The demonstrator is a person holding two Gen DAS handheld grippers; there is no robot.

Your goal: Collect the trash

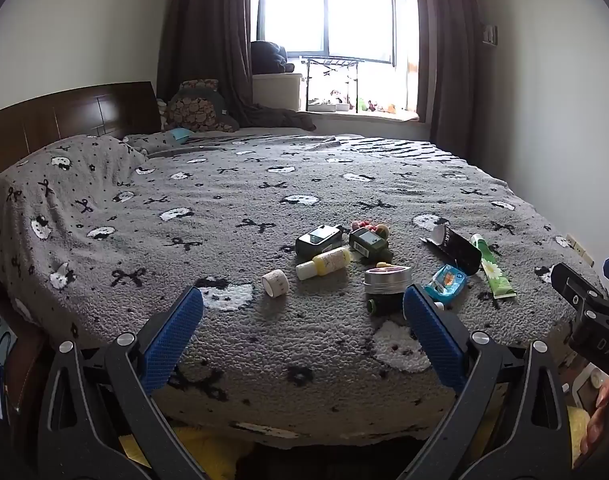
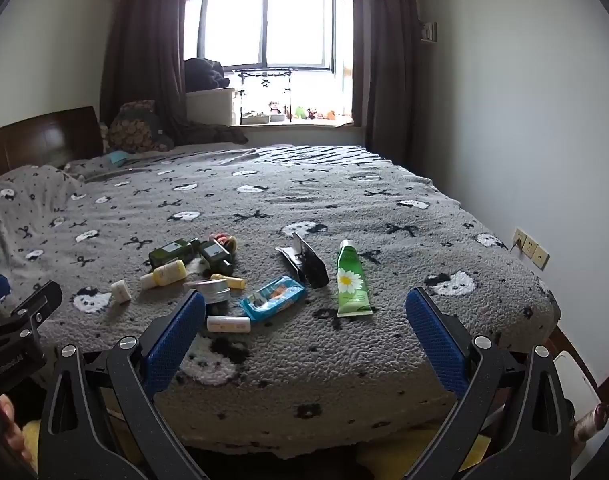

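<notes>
- The trash sits in a loose cluster on the grey patterned bed (image 2: pixel 384 208), just below the middle of both views and nearer the foot edge than the pillows.
- In the right wrist view, the blue snack wrapper (image 2: pixel 273 297) lies at lower centre, with a small white tube (image 2: pixel 228 324) just beside it towards the lower left and a round metal tin (image 2: pixel 212 291) to its left.
- The green daisy tube (image 2: pixel 351 280) lies right of centre; a torn black packet (image 2: pixel 306 264) sits between it and the wrapper, a little higher in the frame.
- Further left are a yellow bottle (image 2: pixel 166 273), two dark green bottles (image 2: pixel 172 254) and a tape roll (image 2: pixel 121 291).
- The right tongs (image 2: pixel 304 322) hang spread wide and empty at the bottom of the frame, short of the cluster.
- The left tongs (image 1: pixel 302 320) are likewise wide apart and holding nothing; the tin and tape roll show just above the gap between the blue pads.
- My read: nothing is collected yet, and no bin is visible in either view.
- To do this well, I would take the nearest, flattest piece first, likely the wrapper, coming in low and pinching an edge, since the fluffy blanket may snag the pads.
- Items touching each other near the tin could get nudged, so approach from the open side.
</notes>
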